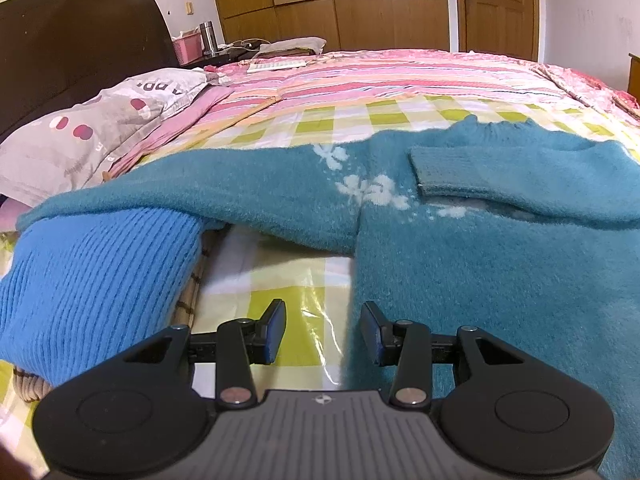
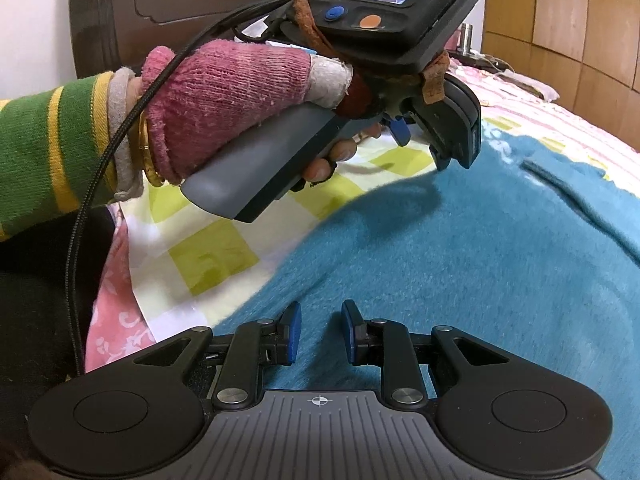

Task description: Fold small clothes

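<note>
A fuzzy teal sweater (image 1: 500, 248) with white flower marks lies flat on the checked sheet. One sleeve (image 1: 480, 176) is folded across its chest, the other sleeve (image 1: 200, 192) stretches left. My left gripper (image 1: 323, 332) is open and empty, over the sweater's left side edge near the hem. My right gripper (image 2: 320, 330) is open and empty, low over the sweater's body (image 2: 460, 272). The left gripper (image 2: 452, 140), held in a pink-gloved hand (image 2: 224, 96), also shows in the right wrist view, above the sweater's edge.
A folded bright blue ribbed knit (image 1: 92, 280) lies at the left on a woven item. A grey pillow (image 1: 80, 128) and a pink striped quilt (image 1: 360, 76) lie behind. A dark headboard (image 1: 72, 32) and wooden wardrobes (image 1: 340, 0) stand beyond.
</note>
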Tool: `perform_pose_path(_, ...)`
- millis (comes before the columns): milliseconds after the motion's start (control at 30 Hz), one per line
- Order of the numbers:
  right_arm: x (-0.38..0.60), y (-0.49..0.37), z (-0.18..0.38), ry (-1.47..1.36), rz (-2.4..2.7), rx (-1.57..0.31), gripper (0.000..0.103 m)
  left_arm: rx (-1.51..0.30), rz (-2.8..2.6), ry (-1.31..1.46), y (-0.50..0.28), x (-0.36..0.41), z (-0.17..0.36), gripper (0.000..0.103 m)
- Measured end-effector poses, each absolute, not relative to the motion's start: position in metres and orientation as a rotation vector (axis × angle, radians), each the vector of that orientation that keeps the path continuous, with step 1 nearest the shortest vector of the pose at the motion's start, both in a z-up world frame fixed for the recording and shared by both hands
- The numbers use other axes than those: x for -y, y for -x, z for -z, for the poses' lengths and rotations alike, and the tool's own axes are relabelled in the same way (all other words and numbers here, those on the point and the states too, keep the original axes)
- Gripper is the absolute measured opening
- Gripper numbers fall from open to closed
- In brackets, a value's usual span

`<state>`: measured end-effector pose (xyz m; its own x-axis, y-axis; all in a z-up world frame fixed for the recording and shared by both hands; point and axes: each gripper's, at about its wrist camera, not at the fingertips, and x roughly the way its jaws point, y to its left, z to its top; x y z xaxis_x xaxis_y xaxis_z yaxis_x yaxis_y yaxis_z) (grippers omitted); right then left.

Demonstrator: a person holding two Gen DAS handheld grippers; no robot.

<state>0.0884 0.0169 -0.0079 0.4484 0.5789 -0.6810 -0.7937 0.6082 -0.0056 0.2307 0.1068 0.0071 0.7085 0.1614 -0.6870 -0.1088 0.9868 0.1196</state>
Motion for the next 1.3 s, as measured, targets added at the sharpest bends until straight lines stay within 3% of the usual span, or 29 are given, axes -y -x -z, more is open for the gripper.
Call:
perform_pose_path(267,-0.012,-0.084,0.007,0.310,-0.902,-0.704,0.023,-0.738,-0.160,-0.075,-0.232,-0.118,-0.023,0.047)
perform_pose_path(600,0.008,-0.106,-0.006,0.155,-0.878,-0.701,0.023,-0.689,-0.352,-0.008,-0.263,-0.213,-0.062,0.052)
perform_pose_path(933,0.013,-0.134,-0.011,0.071,-0.834,-0.706,0.024,-0.669,-0.453,0.368,-0.279,-0.315,-0.068,0.052)
perform_pose_path(1300,0.018,-0.140,-0.011,0.051,-0.810,-0.699,0.024,-0.614,-0.559,0.421,-0.250,-0.339,-0.078,0.053)
